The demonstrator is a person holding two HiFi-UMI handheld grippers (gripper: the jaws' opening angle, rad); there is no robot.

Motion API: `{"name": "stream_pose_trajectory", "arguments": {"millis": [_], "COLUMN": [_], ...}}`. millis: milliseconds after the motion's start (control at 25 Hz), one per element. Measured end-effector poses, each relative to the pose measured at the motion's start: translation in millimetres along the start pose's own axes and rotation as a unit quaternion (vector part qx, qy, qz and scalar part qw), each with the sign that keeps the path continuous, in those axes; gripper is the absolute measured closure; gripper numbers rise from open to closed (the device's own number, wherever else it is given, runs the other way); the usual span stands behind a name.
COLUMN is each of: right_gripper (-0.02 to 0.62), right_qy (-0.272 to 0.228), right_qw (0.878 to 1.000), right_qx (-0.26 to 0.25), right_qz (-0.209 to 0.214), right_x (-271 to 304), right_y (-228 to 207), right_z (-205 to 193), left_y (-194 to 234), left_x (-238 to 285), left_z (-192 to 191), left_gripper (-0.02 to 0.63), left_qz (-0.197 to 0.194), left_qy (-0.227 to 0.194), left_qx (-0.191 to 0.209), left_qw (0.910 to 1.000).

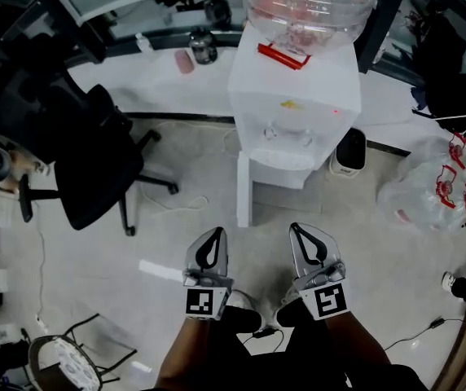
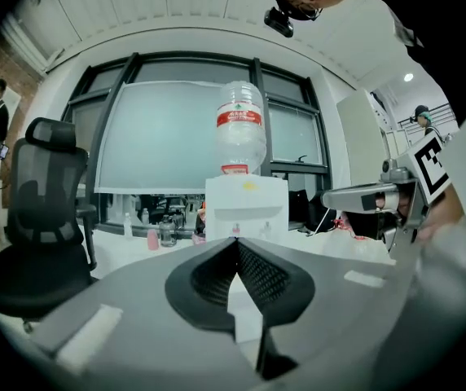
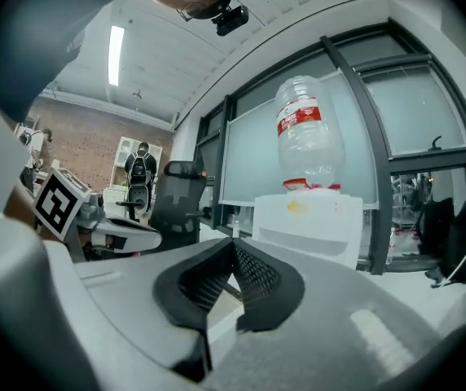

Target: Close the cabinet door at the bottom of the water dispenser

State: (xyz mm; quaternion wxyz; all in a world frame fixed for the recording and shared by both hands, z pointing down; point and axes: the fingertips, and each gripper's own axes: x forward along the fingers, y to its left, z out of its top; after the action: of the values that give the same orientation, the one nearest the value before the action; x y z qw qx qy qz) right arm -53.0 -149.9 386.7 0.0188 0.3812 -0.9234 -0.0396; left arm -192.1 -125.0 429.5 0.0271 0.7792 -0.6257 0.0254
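The white water dispenser (image 1: 294, 104) stands ahead on the floor with a clear bottle (image 1: 310, 6) on top. Its bottom cabinet door (image 1: 244, 190) stands open, swung out toward me on the dispenser's left side. My left gripper (image 1: 216, 232) and right gripper (image 1: 296, 228) are held side by side in front of it, a short way back from the door, both shut and empty. In the left gripper view the dispenser (image 2: 245, 206) rises straight beyond the shut left gripper (image 2: 236, 241). The right gripper view shows the dispenser (image 3: 306, 222) behind the shut right gripper (image 3: 233, 243).
A black office chair (image 1: 78, 137) stands to the left of the dispenser. A small black bin (image 1: 351, 149) and a clear plastic bag (image 1: 428, 186) lie to its right. A white desk (image 1: 160, 76) with small bottles runs behind. Cables trail on the floor at the lower right.
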Motion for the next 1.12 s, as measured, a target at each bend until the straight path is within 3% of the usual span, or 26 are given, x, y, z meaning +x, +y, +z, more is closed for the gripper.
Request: {"name": "stream_pose_trajectory", "arguments": {"millis": [600, 800, 1040, 1120], "right_gripper": [0.592, 0.592, 0.592, 0.592], "right_qy": [-0.026, -0.025, -0.013, -0.006], "right_qw": [0.999, 0.999, 1.000, 1.000], "right_qx": [-0.023, -0.036, -0.025, -0.031], "right_qz": [0.001, -0.004, 0.006, -0.002], "right_x": [36, 34, 33, 32], "right_y": [-12, -9, -1, -3], "right_z": [-235, -282, -292, -298], "left_y": [20, 21, 19, 17], "left_x": [55, 58, 52, 49], "left_z": [-229, -265, -276, -277], "left_gripper": [0.588, 0.588, 0.588, 0.543], "left_qz": [0.015, 0.016, 0.014, 0.010], "left_qy": [-0.031, -0.036, -0.024, -0.037], "left_qx": [-0.008, 0.000, -0.016, -0.018], "left_qw": [0.9994, 0.9992, 0.9995, 0.9991]}}
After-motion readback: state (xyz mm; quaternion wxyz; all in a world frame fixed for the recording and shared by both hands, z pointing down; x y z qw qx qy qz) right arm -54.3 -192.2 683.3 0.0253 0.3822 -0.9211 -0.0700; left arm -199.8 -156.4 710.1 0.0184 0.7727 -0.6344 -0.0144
